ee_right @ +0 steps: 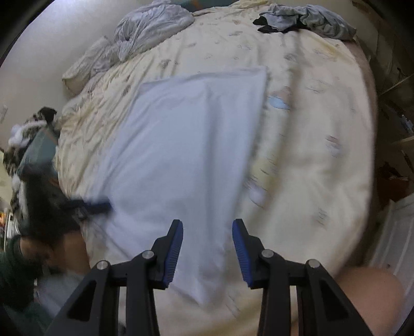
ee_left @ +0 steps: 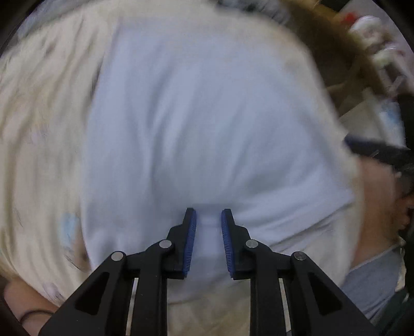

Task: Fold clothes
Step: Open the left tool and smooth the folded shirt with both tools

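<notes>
A: Pale bluish-white cotton garment (ee_right: pixel 186 134), already folded to a long panel, lying flat on the cream printed bed cover (ee_right: pixel 310 155). Runs from the near edge of the bed toward its middle.

B: And the claws?

A: Left gripper (ee_left: pixel 208 213): blue pads parted only narrowly, pointing down over the near part of the garment, with white cloth visible through the gap. No pinch to be seen. Right gripper (ee_right: pixel 207 223): pads wider apart, empty, hanging above the garment's near end.

B: Likely trouble from here?

A: Probably grabbing one layer only and peeling the fold open on the lift. Could also catch the soft bed cover along with the garment, given two pale cloths lying one on the other. Uneven pulling by the two claws would skew the panel and leave a crooked crease. Hard to judge edges too, with this much blur.

B: Surface and room?

A: Rumpled, yielding bedding, so little to press against. Crumpled grey-white sheet (ee_right: pixel 150 28) and a pale pillow (ee_right: pixel 85 67) at the far left corner, against a plain beige wall (ee_right: pixel 38 51). Heap of grey and black clothes (ee_right: pixel 310 19) at the far right corner, well apart from the garment. Cluttered furniture off the right edge, too blurred to name.
</notes>
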`<state>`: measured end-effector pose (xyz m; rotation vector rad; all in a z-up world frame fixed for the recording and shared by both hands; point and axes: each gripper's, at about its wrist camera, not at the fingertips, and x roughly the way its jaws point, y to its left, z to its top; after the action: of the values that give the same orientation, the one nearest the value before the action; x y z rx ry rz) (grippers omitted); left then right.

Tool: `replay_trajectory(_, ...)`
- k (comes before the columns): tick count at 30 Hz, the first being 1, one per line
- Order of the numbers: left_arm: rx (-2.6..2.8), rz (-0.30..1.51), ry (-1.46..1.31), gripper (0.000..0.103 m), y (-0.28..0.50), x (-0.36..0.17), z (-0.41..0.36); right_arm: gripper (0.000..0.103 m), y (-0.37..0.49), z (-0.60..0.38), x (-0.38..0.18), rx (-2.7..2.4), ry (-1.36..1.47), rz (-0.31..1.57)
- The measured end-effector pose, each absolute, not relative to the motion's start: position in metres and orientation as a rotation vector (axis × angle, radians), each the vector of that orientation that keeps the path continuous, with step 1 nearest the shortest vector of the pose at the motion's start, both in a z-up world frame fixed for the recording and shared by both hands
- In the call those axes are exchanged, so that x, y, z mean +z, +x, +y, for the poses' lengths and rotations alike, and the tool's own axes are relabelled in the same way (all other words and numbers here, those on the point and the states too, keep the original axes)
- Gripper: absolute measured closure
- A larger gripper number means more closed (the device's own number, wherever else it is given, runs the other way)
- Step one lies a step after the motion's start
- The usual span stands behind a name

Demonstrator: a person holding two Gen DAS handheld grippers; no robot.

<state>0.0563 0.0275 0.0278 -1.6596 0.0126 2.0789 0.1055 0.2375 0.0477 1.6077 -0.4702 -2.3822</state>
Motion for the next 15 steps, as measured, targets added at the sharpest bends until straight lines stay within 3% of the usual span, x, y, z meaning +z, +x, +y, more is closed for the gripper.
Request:
replay_trajectory(2, 2.079, 0.028, -1.714, 0.089, 0.059, 0.027, 0.022, 0.063, 0.099, 0.217, 0.043, -2.325, 1.565, -0.481)
replay_trajectory(6, 2.062, -0.141, -1.755, 0.086, 0.068, 0.042, -0.018, 0.063, 0.104, 0.192, 0.047, -2.313, 1.553, -0.314)
replay_trajectory(10, 1.968, -0.557, -1.78, 0.075, 0.078, 0.049, -0.062, 0.063, 0.114, 0.216, 0.047, -2.302, 1.459, -0.404)
replay_trajectory(11, 1.938, -0.665, -1.783, 0.065, 0.081, 0.048, -0.071, 0.063, 0.117, 0.226, 0.044, -2.294, 1.43, -0.485)
replay_trajectory(12, 1.913, -0.768, -1.782, 0.048, 0.083, 0.046, -0.079, 0.063, 0.12, 0.234, 0.042, -2.284, 1.403, -0.56)
replay_trajectory(14, 1.882, -0.951, -1.766, 0.032, 0.089, 0.039, -0.088, 0.063, 0.122, 0.244, 0.041, -2.272, 1.353, -0.678)
replay_trajectory(15, 1.868, -1.008, -1.753, 0.032, 0.092, 0.035, -0.081, 0.063, 0.122, 0.246, 0.042, -2.275, 1.319, -0.71)
